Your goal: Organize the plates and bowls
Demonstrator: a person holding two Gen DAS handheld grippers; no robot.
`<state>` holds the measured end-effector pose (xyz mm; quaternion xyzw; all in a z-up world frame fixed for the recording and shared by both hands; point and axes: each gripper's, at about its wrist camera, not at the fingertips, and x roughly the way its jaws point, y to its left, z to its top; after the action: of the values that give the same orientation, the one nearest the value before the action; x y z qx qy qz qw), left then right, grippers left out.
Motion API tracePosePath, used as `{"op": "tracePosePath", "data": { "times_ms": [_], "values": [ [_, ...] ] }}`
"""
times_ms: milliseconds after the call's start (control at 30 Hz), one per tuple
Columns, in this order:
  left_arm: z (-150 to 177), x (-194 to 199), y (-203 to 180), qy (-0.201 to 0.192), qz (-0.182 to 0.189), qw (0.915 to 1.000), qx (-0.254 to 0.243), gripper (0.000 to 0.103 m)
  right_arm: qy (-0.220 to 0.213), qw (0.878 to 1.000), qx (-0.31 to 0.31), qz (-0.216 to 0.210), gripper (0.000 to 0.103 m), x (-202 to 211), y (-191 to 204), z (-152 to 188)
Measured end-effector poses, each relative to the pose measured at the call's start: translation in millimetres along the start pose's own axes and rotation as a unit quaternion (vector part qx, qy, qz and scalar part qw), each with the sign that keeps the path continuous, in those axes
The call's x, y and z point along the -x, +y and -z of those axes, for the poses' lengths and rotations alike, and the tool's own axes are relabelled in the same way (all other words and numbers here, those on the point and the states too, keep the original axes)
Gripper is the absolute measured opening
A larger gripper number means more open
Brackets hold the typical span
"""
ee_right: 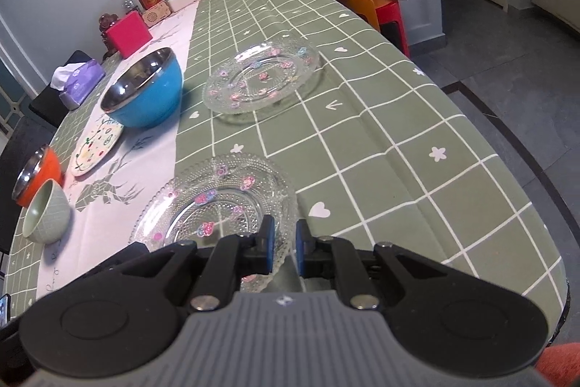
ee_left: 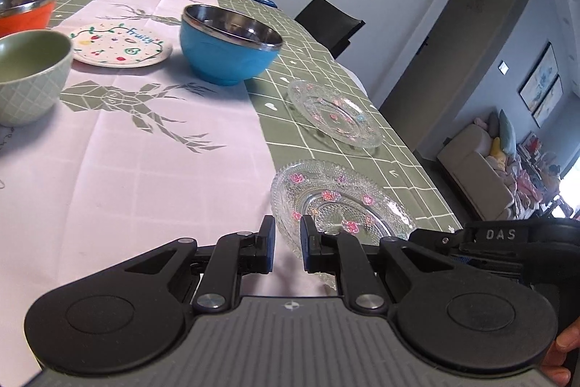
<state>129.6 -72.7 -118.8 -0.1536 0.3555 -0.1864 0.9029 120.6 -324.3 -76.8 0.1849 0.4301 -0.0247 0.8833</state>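
**Both grippers closed on the near glass plate**

Your left gripper (ee_left: pixel 286 243) and right gripper (ee_right: pixel 282 247) sat closest to the lenses, each with its blue pads drawn nearly together. Both appeared to pinch the rim of the near glass plate (ee_right: pixel 217 198), the left on its left edge, the right on its near right edge; the clear glass made the contact itself hard to confirm.

That plate lay at the near end of the table (ee_right: pixel 398 140), straddling the seam between the pink runner (ee_left: pixel 145 169) and the green checked cloth. The far glass plate (ee_right: pixel 261 78), its match, sat straight ahead along the green cloth, well apart, with nothing between the two.

If stacking the pair was the plan, the carry ran forward and slightly right, so your right hand was the nearer. The blue bowl (ee_right: pixel 145 97), the fruit-print plate (ee_right: pixel 96 147), the orange bowl (ee_right: pixel 36 176) and the green bowl (ee_right: pixel 47 216) stood off to the left.
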Motion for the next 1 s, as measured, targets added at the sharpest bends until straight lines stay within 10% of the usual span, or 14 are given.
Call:
{"op": "tracePosePath", "data": {
  "times_ms": [400,600,1000],
  "values": [
    [2.1,-5.6,-1.2,0.004,-0.002,0.9998,-0.021,0.017,0.01,1.0,-0.007,0.007,0.015,-6.3,-0.4,0.4],
    [1.7,0.7,-2.7,-0.013,-0.003,0.9996,-0.023,0.047,-0.003,1.0,-0.022,-0.001,0.032,-2.0,-4.5,-0.2],
    [-23.6,11.9,-9.3,-0.021,-0.051,0.9964,-0.065,0.056,-0.046,0.999,0.018,0.004,0.049,10.9,8.5,-0.6]
  ]
}}
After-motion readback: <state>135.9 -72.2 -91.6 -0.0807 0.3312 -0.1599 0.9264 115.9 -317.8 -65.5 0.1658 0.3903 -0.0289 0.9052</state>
